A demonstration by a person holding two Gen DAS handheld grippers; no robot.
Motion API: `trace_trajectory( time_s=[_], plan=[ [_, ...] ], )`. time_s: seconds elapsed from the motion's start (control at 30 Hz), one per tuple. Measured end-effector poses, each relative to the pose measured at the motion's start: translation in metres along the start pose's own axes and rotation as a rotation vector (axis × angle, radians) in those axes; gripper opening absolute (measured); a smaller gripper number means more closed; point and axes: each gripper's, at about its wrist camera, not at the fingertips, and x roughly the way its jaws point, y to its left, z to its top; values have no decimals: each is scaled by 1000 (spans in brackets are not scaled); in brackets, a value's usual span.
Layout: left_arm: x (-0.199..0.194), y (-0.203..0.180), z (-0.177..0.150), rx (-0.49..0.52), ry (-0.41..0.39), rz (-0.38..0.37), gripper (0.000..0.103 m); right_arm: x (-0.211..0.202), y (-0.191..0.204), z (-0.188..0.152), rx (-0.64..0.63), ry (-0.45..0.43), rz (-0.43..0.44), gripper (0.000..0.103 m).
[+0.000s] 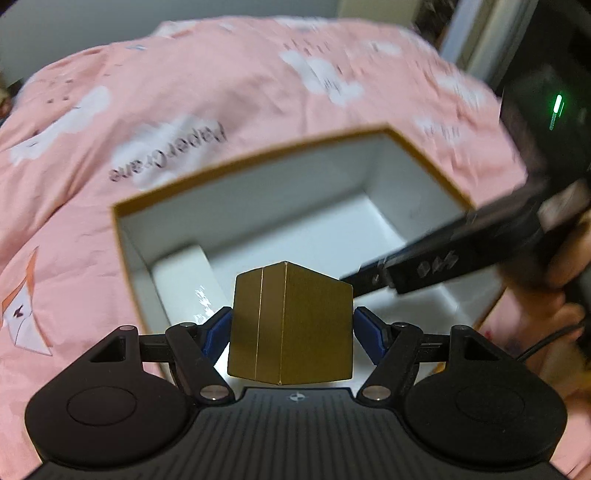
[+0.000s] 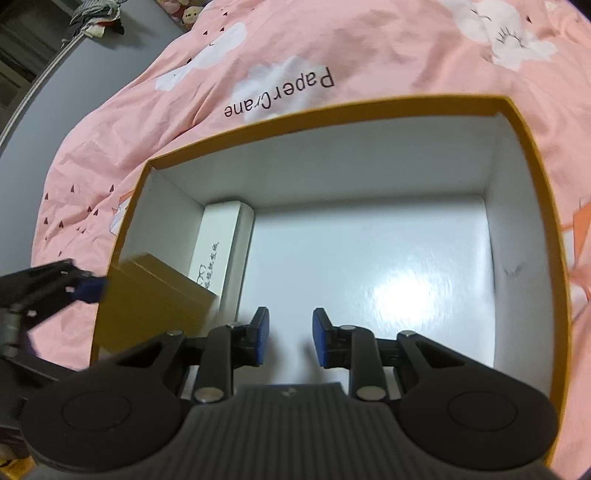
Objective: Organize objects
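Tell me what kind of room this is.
Probably a bedroom: the open box sits on a pink printed bedsheet, and plush toys lie at its far edge. Little else of the room shows.

Matt gold carton [image 1: 291,325], glossy white box floor [image 2: 369,280]

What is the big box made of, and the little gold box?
The big box looks like stiff cardboard: thin mustard rim, glossy white inside that reflects the light. The little gold box, pinched in the left hand-held gripper, seems to be card with a metallic satin finish, with sharp folded edges.
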Motion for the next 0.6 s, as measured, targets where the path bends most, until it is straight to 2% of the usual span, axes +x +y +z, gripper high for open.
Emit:
trace_trajectory(
  time_s=[0.1,0.23,0.37,0.6],
  plan=[
    [16,-4,-1,18,61,-9,82,0,-3,-3,21,10,14,33],
    [29,-7,1,17,100,0,82,3,-6,-8,36,26,31,33],
    [36,-7,4,5,118,22,82,15,-8,-11,47,54,24,33],
    [35,-6,2,25,141,-7,80,36,-6,-13,61,103,13,29]
  ],
)
